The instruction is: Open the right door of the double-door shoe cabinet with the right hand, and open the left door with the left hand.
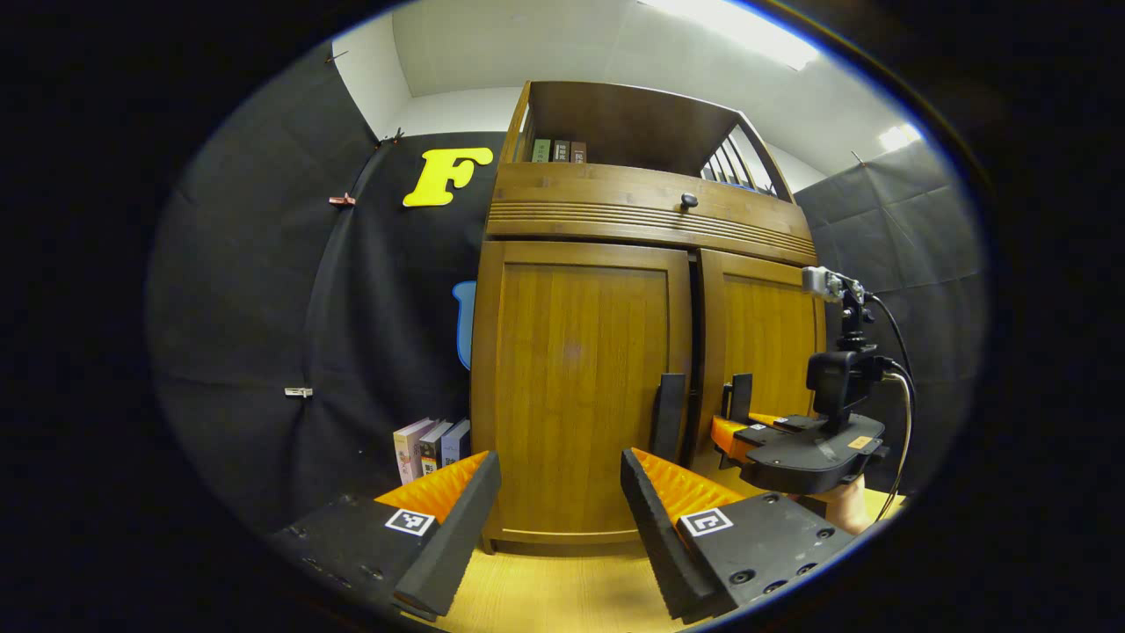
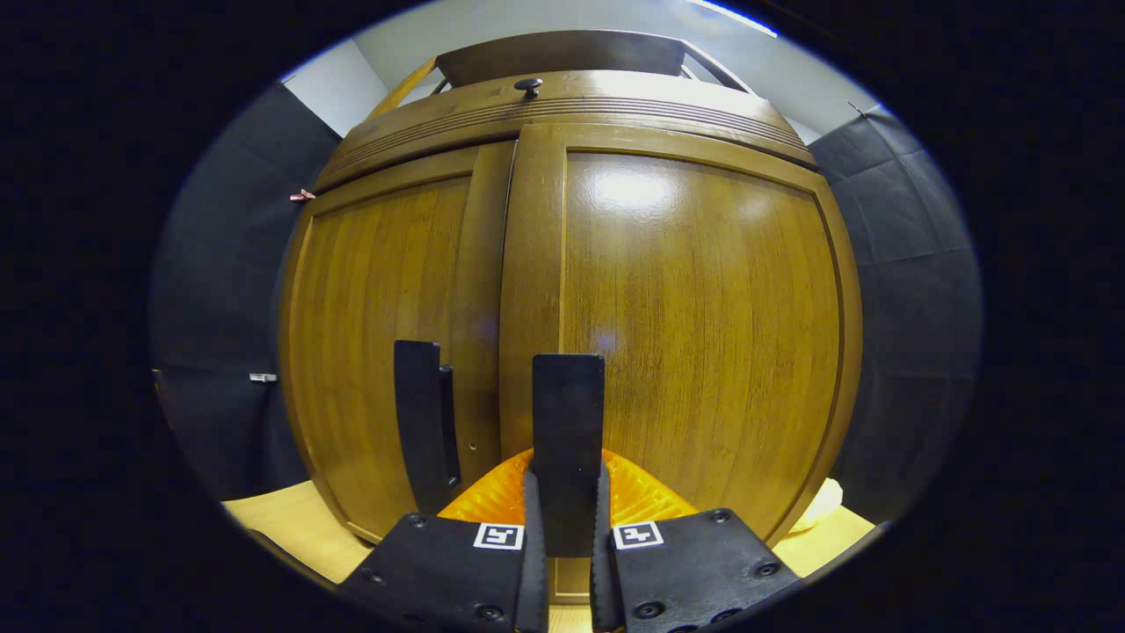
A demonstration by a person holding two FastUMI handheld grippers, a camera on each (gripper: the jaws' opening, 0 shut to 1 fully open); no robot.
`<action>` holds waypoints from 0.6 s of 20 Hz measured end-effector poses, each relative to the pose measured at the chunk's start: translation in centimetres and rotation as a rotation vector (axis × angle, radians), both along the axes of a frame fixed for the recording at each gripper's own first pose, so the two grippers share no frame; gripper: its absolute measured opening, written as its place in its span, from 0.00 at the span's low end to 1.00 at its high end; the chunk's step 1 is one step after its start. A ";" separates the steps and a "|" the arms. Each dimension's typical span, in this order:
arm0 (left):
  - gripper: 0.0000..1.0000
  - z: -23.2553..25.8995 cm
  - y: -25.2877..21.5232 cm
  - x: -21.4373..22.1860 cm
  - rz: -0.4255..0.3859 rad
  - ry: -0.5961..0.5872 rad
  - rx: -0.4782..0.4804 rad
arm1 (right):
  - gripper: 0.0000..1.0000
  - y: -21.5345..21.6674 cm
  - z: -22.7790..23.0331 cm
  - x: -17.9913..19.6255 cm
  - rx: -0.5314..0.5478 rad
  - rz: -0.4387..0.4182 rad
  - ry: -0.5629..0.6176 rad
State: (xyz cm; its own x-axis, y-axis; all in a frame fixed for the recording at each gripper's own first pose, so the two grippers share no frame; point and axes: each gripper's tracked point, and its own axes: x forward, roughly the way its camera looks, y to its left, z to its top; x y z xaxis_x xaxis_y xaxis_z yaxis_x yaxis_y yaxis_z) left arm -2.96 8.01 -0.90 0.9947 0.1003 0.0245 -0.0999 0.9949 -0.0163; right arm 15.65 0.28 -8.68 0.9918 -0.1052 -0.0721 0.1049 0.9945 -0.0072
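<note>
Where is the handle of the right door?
In the right gripper view, the right door's handle stands upright at bottom centre, between the right gripper fingers, beside the left door's handle.

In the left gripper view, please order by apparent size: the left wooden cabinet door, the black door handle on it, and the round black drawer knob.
1. Left wooden cabinet door
2. Black door handle
3. Round black drawer knob

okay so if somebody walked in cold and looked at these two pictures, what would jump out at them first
The wooden shoe cabinet stands in the middle, both doors seemingly near shut, a dark knob on the panel above them. In the right gripper view, the right gripper is shut on the right door's handle, close to the door. In the left gripper view, the left gripper hangs open, short of the cabinet.
</note>
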 end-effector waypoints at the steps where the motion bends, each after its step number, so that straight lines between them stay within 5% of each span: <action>1: 0.82 0.1 -0.3 -0.2 0.001 0.000 0.001 | 0.22 0.0 0.1 -0.8 -0.001 0.011 0.000; 10: 0.82 0.3 -4.3 -1.7 0.000 0.002 -0.002 | 0.17 -1.5 1.7 -8.5 0.006 0.116 0.008; 12: 0.86 0.2 -5.6 -1.9 -0.014 0.001 -0.005 | 0.27 -2.2 2.0 -10.4 0.014 0.133 0.007</action>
State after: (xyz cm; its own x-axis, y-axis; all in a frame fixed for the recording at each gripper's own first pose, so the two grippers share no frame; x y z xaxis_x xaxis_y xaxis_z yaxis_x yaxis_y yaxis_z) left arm -4.88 2.44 -0.66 0.9960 0.0862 0.0228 -0.0857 0.9961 -0.0212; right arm 5.28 -1.89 -6.66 0.9964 0.0282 -0.0801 -0.0278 0.9996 0.0062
